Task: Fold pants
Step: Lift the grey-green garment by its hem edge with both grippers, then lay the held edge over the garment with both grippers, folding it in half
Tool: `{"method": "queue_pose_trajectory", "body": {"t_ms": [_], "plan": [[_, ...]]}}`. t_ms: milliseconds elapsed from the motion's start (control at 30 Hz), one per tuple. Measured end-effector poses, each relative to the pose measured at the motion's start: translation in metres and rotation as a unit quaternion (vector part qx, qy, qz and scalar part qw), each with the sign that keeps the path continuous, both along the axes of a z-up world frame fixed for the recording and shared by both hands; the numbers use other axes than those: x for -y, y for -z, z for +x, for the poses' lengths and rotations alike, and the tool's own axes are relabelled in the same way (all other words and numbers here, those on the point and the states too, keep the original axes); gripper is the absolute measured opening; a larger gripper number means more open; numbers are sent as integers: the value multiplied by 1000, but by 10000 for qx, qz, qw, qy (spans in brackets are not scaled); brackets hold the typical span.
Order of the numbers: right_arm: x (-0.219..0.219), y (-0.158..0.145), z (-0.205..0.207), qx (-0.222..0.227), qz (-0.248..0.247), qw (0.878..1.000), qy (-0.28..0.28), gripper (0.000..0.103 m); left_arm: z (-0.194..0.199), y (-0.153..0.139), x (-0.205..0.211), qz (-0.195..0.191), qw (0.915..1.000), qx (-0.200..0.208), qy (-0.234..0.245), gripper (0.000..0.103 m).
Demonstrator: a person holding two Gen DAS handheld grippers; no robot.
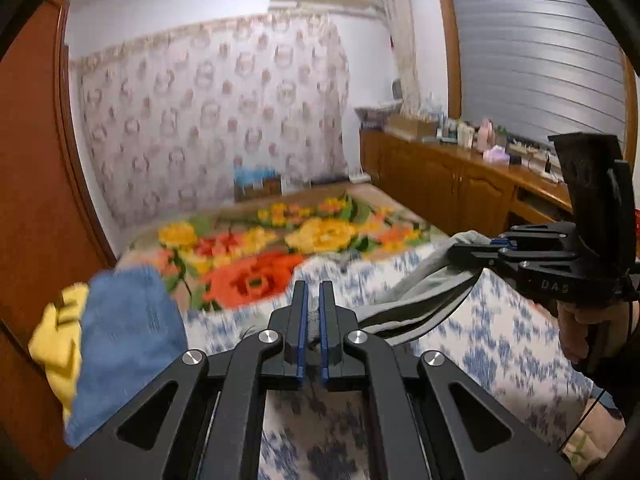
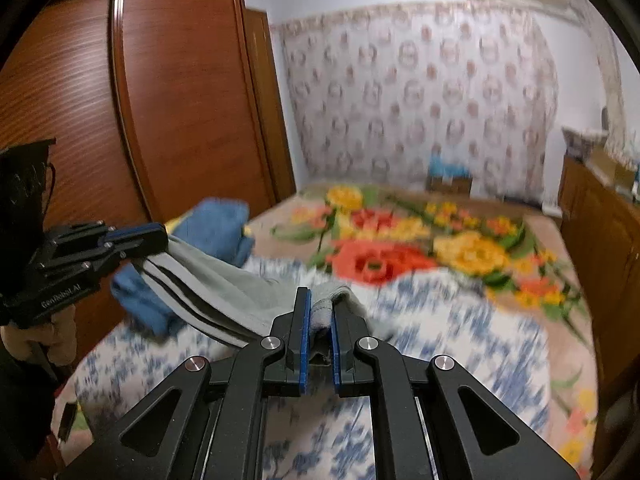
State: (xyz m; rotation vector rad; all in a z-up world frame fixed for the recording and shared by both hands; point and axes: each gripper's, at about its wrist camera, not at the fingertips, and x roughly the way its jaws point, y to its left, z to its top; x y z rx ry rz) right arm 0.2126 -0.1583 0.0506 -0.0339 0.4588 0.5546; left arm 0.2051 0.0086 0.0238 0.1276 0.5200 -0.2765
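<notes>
Grey pants (image 2: pixel 224 284) with dark side stripes hang stretched in the air between my two grippers, above the bed. My left gripper (image 1: pixel 314 292) is shut on one end of the pants (image 1: pixel 420 300); it also shows at the left of the right wrist view (image 2: pixel 160 236). My right gripper (image 2: pixel 320 300) is shut on a bunched grey edge of the pants; it also shows at the right of the left wrist view (image 1: pixel 460 250).
The bed has a blue-and-white patterned sheet (image 2: pixel 440 340) and a floral blanket (image 1: pixel 280 240) beyond it. Folded blue (image 1: pixel 124 344) and yellow (image 1: pixel 56 344) clothes lie at the bed's left edge beside a wooden wardrobe (image 2: pixel 160 100). A wooden cabinet (image 1: pixel 460 184) runs along the right.
</notes>
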Motion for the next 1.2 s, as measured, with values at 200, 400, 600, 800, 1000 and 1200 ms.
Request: {"method": "queue_pose_trajectory", "body": {"t_ms": [200, 400, 600, 800, 1000, 1200], "plan": [[-7, 22, 4, -321, -132, 9994, 2, 8, -24, 23, 7, -13, 9996, -279, 72, 6], [-4, 21, -24, -311, -226, 9992, 45, 8, -43, 26, 13, 27, 9994, -330, 130, 6], [-2, 22, -46, -362, -231, 9991, 68, 8, -67, 35, 13, -94, 9990, -417, 162, 6], [-5, 37, -74, -392, -421, 9983, 33, 8, -87, 52, 10, -344, 9978, -555, 131, 6], [-7, 50, -92, -404, -487, 9980, 18, 8, -98, 60, 12, -336, 9974, -618, 142, 6], [-6, 65, -99, -544, -456, 9975, 16, 8, -111, 75, 11, -409, 9960, -779, 146, 6]]}}
